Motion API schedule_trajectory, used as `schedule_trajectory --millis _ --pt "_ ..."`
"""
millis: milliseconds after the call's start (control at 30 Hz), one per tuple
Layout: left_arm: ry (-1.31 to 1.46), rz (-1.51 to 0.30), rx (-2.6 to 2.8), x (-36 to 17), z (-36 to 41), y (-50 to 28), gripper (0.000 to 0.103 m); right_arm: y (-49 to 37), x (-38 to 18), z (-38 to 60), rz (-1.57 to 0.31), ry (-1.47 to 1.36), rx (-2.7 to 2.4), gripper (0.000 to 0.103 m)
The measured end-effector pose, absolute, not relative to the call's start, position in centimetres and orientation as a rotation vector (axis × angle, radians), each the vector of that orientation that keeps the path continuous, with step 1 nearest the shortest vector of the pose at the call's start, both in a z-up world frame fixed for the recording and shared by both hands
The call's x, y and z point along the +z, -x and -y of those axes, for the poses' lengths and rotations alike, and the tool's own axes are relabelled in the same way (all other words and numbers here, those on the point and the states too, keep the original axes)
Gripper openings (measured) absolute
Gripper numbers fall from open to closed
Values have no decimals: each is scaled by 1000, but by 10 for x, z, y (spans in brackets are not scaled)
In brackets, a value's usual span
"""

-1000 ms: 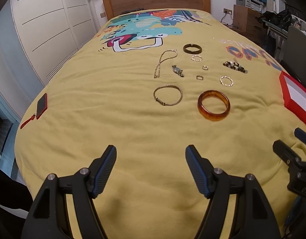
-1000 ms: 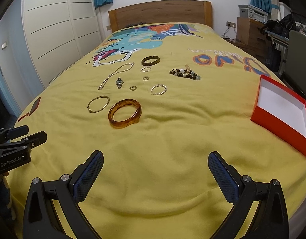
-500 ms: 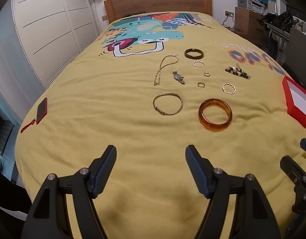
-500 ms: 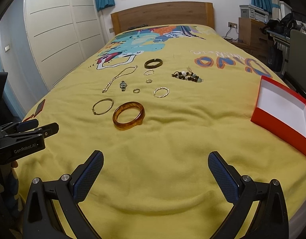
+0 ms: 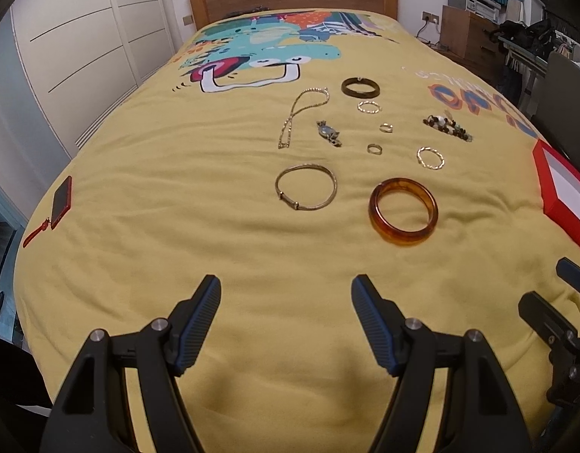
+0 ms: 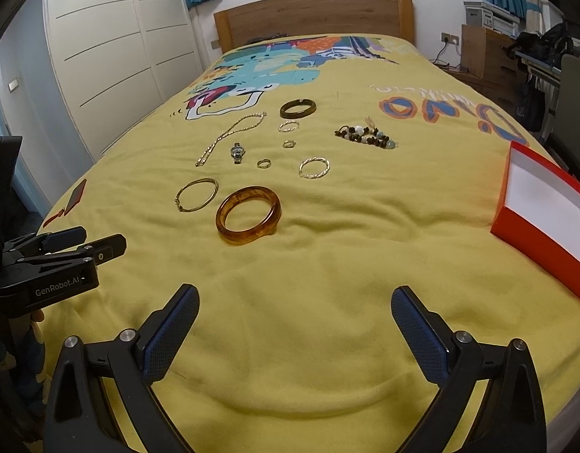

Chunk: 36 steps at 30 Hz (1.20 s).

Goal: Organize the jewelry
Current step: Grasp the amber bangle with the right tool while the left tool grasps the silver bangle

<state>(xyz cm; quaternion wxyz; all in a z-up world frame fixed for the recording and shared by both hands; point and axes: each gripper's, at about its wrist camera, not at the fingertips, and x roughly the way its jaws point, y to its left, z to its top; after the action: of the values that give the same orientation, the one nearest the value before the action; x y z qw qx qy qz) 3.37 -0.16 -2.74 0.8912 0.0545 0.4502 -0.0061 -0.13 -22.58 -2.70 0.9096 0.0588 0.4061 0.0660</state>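
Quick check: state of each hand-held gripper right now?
Left hand-held gripper: open, nothing between its fingers.
Right hand-held gripper: open, holding nothing; its jaws have just been closing slightly.

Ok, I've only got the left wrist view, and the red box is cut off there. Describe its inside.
Observer: The right wrist view shows more of the box: it is open and white inside, with no jewelry in the part that shows.
Operator: Now report the right gripper's jaws.
Observer: The right gripper is wide open over the blanket. Its jaws have just been closing a little, with nothing between them.
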Motion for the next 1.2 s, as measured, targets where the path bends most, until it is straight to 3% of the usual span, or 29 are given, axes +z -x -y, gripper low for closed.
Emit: schedule_trajectory --millis 133,367,567,900,1200 --pt "-108 -953 -11 -32 0 -41 70 -5 -29 224 -855 -127 153 93" --pt "-76 -1006 -7 -45 -18 -75 69 -27 -30 222 -883 -148 210 63" --pt "-61 -1035 -13 -54 -28 -130 68 -65 -35 221 -917 -177 260 44" --pt "-76 -1109 -51 -84 -22 -196 38 -134 -64 205 -1004 -200 312 34" --pt "-85 -1131 -72 -103 -20 -213 33 -160 -97 189 -1082 -154 306 27"
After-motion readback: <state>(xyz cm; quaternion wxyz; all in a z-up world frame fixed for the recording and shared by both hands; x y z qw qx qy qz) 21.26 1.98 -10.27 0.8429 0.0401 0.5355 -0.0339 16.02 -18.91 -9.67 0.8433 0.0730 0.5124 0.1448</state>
